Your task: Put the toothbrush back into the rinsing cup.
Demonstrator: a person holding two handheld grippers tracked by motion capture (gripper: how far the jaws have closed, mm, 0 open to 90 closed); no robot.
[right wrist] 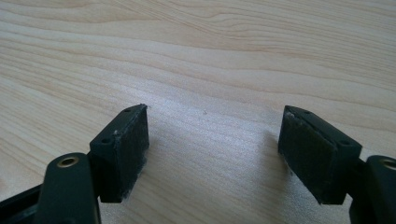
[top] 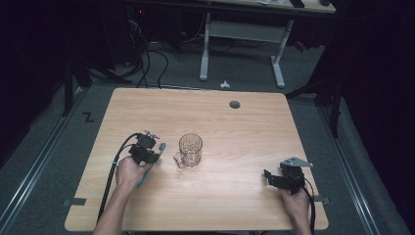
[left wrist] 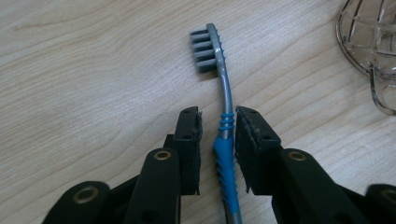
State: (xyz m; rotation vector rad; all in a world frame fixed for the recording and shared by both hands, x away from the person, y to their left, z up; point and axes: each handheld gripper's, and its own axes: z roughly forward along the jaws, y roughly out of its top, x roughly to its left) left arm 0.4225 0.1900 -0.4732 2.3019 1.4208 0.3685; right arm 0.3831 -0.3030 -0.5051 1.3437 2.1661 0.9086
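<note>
While toothbrush (left wrist: 225, 88) lies between left fingers (left wrist: 191, 135) | nearly closed, small gap | right fingers (right wrist: 126, 140) open.

A clear ribbed glass mug (top: 190, 150) stands at the centre of the frame on the light wooden table (top: 235, 196). A round grey grommet (top: 235, 104) sits near the tabletop's upper edge. A white-legged desk (top: 242, 34) fills the upper middle, black cables (top: 151, 63) left of it.
</note>
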